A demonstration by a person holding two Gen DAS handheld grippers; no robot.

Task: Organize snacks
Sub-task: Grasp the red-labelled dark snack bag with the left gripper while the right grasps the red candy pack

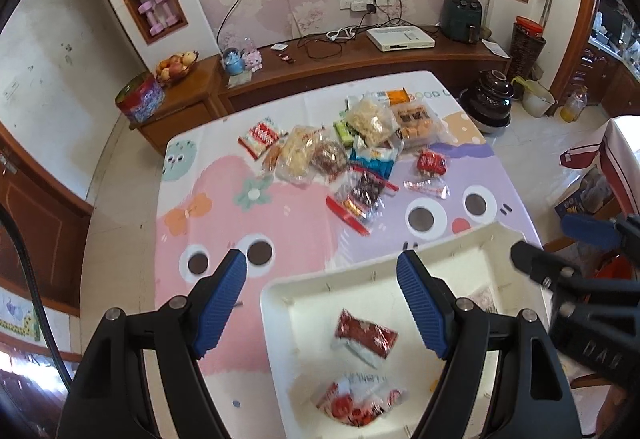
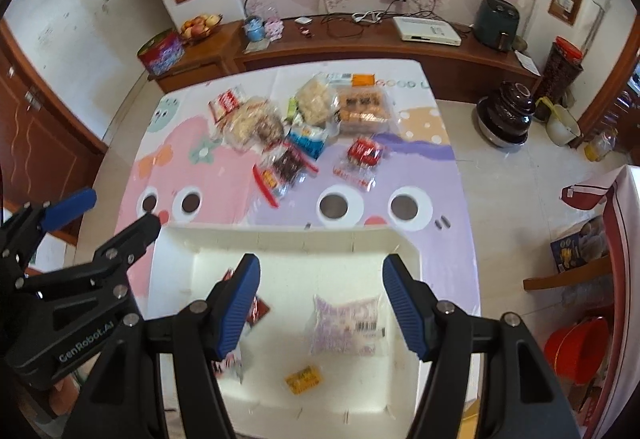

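A white bin (image 1: 280, 291) (image 2: 280, 239) sits at the near edge of the table. It holds a red snack pack (image 1: 366, 335), a red-and-white pack (image 1: 356, 399), a clear pack with a barcode (image 2: 346, 323) and a small yellow packet (image 2: 303, 379). My left gripper (image 1: 322, 279) is open and empty above the bin's left rim. My right gripper (image 2: 320, 279) is open and empty above the bin. A pile of snack bags (image 1: 344, 143) (image 2: 304, 123) lies at the table's far side. A red packet (image 1: 431, 163) (image 2: 364, 153) lies apart, to the pile's right.
The table wears a cartoon cloth (image 1: 224, 223) (image 2: 420, 175). Behind it stand a wooden TV cabinet (image 1: 360, 59), a fruit bowl (image 1: 176, 69) and a tin (image 1: 140, 99). A dark jar (image 2: 508, 111) stands on the floor at the right. A chair (image 2: 568, 279) and red bucket (image 2: 576, 347) are near right.
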